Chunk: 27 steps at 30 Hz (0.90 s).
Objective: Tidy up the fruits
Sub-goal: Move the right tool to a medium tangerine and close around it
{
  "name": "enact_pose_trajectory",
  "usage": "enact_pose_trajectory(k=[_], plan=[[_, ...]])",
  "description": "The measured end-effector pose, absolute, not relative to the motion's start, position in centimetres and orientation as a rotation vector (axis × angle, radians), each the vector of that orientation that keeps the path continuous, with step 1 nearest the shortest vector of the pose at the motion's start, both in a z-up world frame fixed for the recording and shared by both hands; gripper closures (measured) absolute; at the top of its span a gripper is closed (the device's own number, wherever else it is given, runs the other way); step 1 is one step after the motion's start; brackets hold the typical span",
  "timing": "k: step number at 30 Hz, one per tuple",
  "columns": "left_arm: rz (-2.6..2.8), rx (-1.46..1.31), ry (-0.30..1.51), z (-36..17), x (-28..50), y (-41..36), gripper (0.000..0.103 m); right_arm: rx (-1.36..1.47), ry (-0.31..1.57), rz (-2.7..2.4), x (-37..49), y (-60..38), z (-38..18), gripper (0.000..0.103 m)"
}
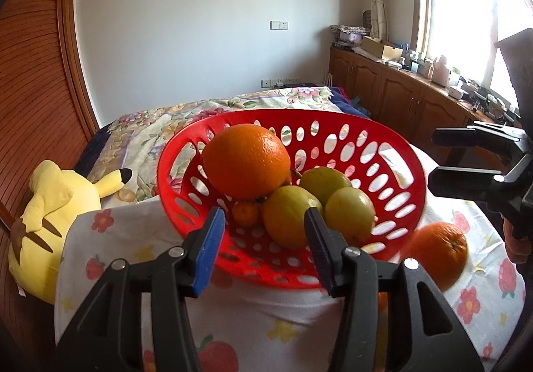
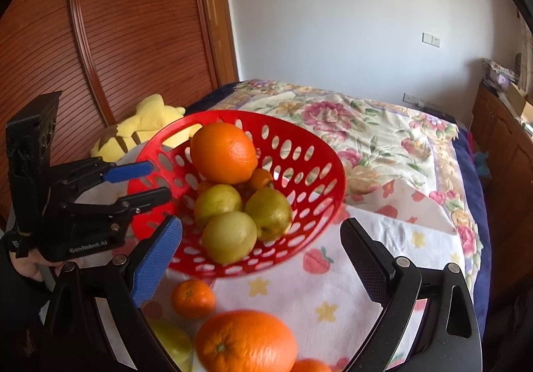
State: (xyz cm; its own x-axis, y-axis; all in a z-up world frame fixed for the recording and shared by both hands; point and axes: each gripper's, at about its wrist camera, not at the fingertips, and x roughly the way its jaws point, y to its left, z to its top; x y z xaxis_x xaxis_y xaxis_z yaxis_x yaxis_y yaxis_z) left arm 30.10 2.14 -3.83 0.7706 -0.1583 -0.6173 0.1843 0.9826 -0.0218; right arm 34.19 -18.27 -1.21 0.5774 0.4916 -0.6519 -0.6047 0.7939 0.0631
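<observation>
A red perforated basket (image 1: 393,139) (image 2: 316,172) holds a big orange (image 1: 246,160) (image 2: 223,152), three yellow-green fruits (image 1: 289,215) (image 2: 230,235) and a small mandarin (image 1: 246,212). My left gripper (image 1: 263,238) is open and empty at the basket's near rim; it shows in the right wrist view (image 2: 146,182) at the basket's left edge. My right gripper (image 2: 260,258) is open and empty above loose fruit: a big orange (image 2: 246,342) (image 1: 436,253), a small mandarin (image 2: 193,298) and a yellow-green fruit (image 2: 173,342). The right gripper shows in the left wrist view (image 1: 439,159).
The basket stands on a white fruit-print cloth (image 1: 283,322) (image 2: 383,238) over a floral bedspread (image 2: 383,139). A yellow plush toy (image 1: 50,212) (image 2: 146,125) lies at the left against a wooden door. Wooden cabinets (image 1: 416,99) run along the right.
</observation>
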Motion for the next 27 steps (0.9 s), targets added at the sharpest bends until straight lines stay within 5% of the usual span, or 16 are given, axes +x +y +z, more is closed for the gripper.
enact_pose_trajectory(k=[27], plan=[[-0.236,0.006,0.63,-5.8,19.3,0.2,0.049,-0.095,0.676,0.497,24.3,-24.7,-3.4,0.005]])
